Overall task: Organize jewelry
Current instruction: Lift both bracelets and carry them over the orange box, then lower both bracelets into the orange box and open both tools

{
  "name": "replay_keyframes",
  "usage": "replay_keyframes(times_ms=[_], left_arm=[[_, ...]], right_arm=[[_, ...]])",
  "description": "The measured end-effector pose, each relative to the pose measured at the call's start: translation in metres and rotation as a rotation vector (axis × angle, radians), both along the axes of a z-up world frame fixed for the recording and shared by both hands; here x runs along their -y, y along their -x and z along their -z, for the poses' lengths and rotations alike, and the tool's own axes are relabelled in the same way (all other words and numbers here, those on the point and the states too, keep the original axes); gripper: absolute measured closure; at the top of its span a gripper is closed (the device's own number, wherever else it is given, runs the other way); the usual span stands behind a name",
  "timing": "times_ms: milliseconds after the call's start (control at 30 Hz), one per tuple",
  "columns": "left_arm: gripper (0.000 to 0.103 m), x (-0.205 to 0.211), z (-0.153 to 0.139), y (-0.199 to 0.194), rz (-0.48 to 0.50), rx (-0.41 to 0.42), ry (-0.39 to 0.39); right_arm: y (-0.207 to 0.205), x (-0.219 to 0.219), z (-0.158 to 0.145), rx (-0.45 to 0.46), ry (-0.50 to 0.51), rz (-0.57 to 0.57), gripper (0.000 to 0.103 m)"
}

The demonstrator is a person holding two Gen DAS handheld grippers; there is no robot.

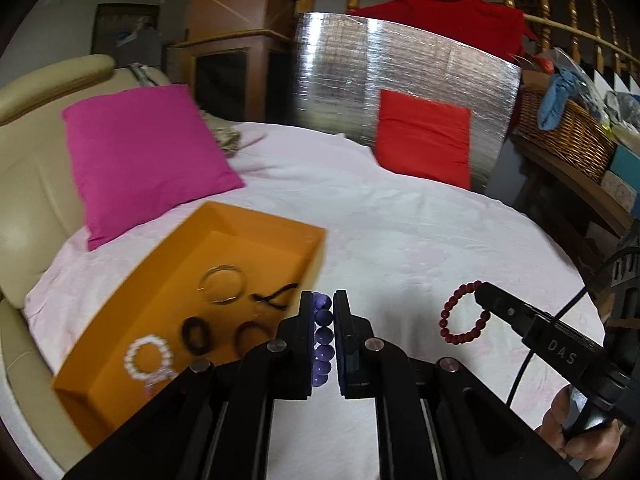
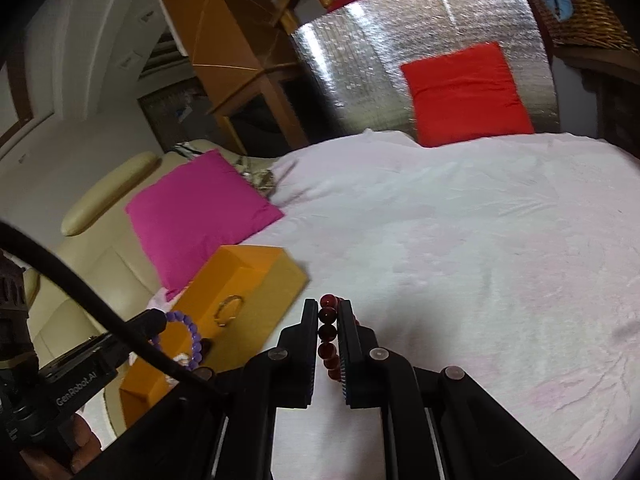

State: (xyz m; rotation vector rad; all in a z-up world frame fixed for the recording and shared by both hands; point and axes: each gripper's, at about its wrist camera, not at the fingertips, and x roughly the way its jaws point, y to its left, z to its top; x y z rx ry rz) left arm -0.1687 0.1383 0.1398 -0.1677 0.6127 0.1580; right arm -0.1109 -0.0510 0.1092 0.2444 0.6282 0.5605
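My left gripper (image 1: 323,300) is shut on a purple bead bracelet (image 1: 322,338), held above the pale pink cloth just right of the orange tray (image 1: 120,308). The tray holds a silver bangle (image 1: 221,284), a white bead bracelet (image 1: 147,359), dark hair ties (image 1: 195,334) and a black loop (image 1: 276,296). My right gripper (image 2: 329,304) is shut on a dark red bead bracelet (image 2: 327,338), held over the cloth right of the tray (image 2: 264,276). In the left wrist view the red bracelet (image 1: 464,314) hangs from the right gripper's tip. In the right wrist view the purple bracelet (image 2: 187,338) hangs over the tray.
A magenta cushion (image 1: 140,156) lies behind the tray on a cream sofa (image 1: 36,184). A red cushion (image 1: 424,140) leans on a silver foil panel (image 1: 352,80) at the back. A wicker basket (image 1: 568,132) stands at far right. The round cloth-covered table (image 1: 400,232) spreads between.
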Motion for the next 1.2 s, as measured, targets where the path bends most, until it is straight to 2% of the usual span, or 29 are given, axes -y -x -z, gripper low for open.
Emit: replay_keyframes(times_ms=[367, 700, 1067, 1200], left_arm=[[0.094, -0.055, -0.009, 0.043, -0.144, -0.016, -0.064], [0.094, -0.102, 0.010, 0.059, -0.282, -0.080, -0.099], [0.094, -0.135, 0.035, 0.063, -0.325, -0.139, -0.076], [0.094, -0.140, 0.045, 0.062, -0.323, -0.161, -0.058]], right_arm=[[0.032, -0.080, -0.009, 0.016, -0.102, -0.170, 0.092], [0.050, -0.135, 0.016, -0.069, -0.140, -0.303, 0.092], [0.057, -0.171, 0.027, -0.135, -0.197, -0.492, 0.092], [0.059, -0.184, 0.036, -0.166, -0.173, -0.540, 0.092]])
